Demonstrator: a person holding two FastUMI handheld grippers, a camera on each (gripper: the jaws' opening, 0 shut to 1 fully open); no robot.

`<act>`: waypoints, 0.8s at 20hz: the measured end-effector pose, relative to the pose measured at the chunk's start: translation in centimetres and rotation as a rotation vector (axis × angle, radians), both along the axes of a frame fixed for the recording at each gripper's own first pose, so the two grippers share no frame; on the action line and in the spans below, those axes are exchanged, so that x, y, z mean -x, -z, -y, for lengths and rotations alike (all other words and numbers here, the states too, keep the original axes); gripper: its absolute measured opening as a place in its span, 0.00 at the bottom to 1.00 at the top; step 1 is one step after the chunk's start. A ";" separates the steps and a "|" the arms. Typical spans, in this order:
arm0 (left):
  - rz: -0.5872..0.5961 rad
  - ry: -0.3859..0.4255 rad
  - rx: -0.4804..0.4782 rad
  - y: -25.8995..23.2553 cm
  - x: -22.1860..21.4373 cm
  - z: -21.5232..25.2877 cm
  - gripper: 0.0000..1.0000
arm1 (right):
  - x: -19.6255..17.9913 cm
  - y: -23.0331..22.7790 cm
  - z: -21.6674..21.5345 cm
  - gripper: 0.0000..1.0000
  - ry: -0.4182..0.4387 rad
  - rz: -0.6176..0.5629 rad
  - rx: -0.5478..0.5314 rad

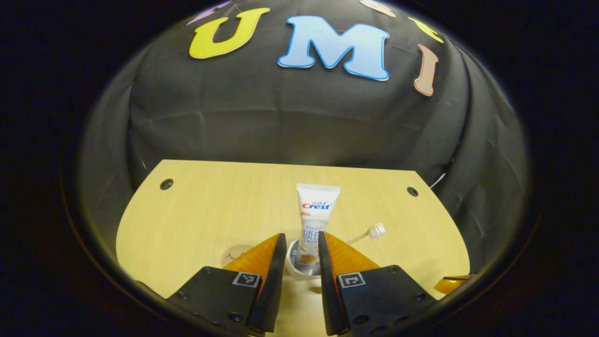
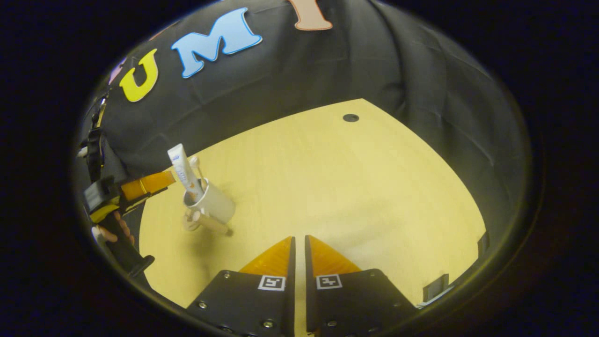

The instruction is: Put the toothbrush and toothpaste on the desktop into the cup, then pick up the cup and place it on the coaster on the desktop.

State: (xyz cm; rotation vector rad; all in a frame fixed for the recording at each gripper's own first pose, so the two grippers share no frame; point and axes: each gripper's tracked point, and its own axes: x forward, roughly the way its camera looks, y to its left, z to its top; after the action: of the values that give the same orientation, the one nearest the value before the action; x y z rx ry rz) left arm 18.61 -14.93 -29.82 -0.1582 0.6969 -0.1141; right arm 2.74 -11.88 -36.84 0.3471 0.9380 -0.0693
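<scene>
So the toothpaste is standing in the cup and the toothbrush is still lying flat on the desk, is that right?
Not quite. The toothpaste does stand in the cup, but the toothbrush is in the cup too, leaning out over its rim, as the left gripper view shows.

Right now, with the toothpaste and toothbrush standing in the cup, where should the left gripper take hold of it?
Grip the cup across its side wall below the rim, coming in level from the near side. It stands upright, the toothpaste and toothbrush jut above the rim, and the left gripper already straddles it.
</scene>
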 end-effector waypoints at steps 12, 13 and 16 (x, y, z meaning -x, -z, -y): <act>-0.042 -0.062 -0.015 0.5 7.0 -7.4 0.46 | -4.2 -2.3 -10.3 0.36 -0.281 0.049 -0.010; -0.043 -0.064 -0.016 0.5 7.3 -7.8 0.46 | -4.5 -2.4 -11.0 0.38 -0.303 0.051 0.000; -0.047 -0.076 -0.019 0.4 8.3 -8.9 0.46 | -5.1 -1.9 -13.1 0.38 -0.384 0.026 0.015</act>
State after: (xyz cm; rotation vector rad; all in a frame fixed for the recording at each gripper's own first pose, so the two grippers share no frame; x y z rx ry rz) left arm 10.32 -6.03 -30.24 -0.1689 0.7377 -0.0311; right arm 7.83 1.22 -34.94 0.1488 0.9639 0.2790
